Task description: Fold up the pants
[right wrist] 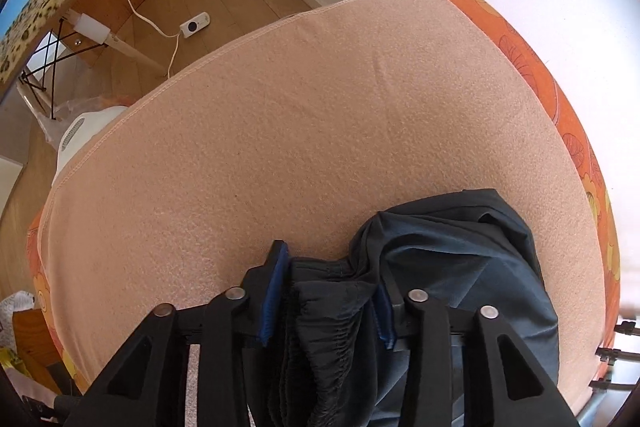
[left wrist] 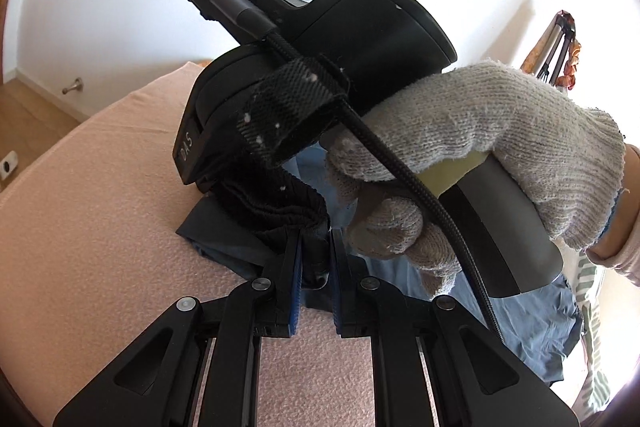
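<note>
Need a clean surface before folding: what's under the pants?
The pants lie bunched on a peach blanket, which covers an orange floral sheet showing at the edges. Anything directly beneath the fabric is hidden.

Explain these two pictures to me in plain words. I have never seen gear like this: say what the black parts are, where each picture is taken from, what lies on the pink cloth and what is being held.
There is no robot here. A person holds a hand-operated gripper in each hand, and each gripper carries a wide-angle camera looking forward along its two fingers. The black bars at the bottom of each picture are those fingers.

The left camera shows the left gripper closed on a fold of the dark pants. In front of it is the right gripper's black body, held by a gloved hand.

The right camera looks down over the right gripper. The gathered waistband of the pants sits between its blue pads.

The pants lie bunched on a pink blanket spread over an orange flowered cover. Beyond it are a wooden floor and a white wall.
</note>
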Demonstrator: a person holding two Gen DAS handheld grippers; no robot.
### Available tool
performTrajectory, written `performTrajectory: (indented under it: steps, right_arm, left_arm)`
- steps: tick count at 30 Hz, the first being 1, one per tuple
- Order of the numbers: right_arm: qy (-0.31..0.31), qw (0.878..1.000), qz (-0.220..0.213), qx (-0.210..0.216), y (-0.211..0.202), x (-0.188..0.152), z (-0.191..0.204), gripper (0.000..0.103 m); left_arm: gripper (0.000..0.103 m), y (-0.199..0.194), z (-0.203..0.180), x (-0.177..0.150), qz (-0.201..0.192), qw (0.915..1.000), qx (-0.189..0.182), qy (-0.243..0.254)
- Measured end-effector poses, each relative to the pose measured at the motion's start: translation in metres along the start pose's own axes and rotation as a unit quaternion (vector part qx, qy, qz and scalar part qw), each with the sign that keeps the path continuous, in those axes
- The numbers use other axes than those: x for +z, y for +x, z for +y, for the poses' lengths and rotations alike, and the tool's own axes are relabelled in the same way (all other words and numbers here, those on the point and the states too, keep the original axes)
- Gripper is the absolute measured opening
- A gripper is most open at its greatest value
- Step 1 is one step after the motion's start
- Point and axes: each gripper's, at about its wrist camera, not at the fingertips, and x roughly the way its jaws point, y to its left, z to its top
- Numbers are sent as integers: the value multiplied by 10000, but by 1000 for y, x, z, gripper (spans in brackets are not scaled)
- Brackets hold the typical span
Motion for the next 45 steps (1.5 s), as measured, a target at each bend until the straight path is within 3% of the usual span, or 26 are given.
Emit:
performTrajectory:
  steps: [6, 13, 19, 25, 30, 39, 45]
  right_arm:
    - [780, 9916, -649, 809, -34, -22, -42, 27]
    - [1585, 9625, -1570, 1541, -94, -78, -109, 27]
    - [2188, 9358, -2155, 1729, -148, -146, -165, 27]
    - [2634, 9196, -2431, 1606, -187, -232, -215, 27]
    - [3186, 8989, -2532, 1621, -198, -326, -262, 27]
    - [4018, 8616, -2585, 1711, -187, -489, -329, 27]
    - [4329, 8467, -2651, 1593, -186, -563, -362, 27]
  left_arm:
    - [11, -8, -17, 1, -11, 9993, -28, 362]
    - [11, -22, -62, 16, -43, 9968, -257, 757]
    - [11, -23, -135, 23, -3, 9892, -706, 1281]
    - [11, -12, -226, 6, 290, 9739, -1269, 1859]
    - [11, 4, -296, -24, 693, 9588, -1720, 2153]
    - [11, 31, -405, -109, 1426, 9259, -2336, 2603]
    - [11, 49, -459, -146, 1637, 9103, -2569, 2802]
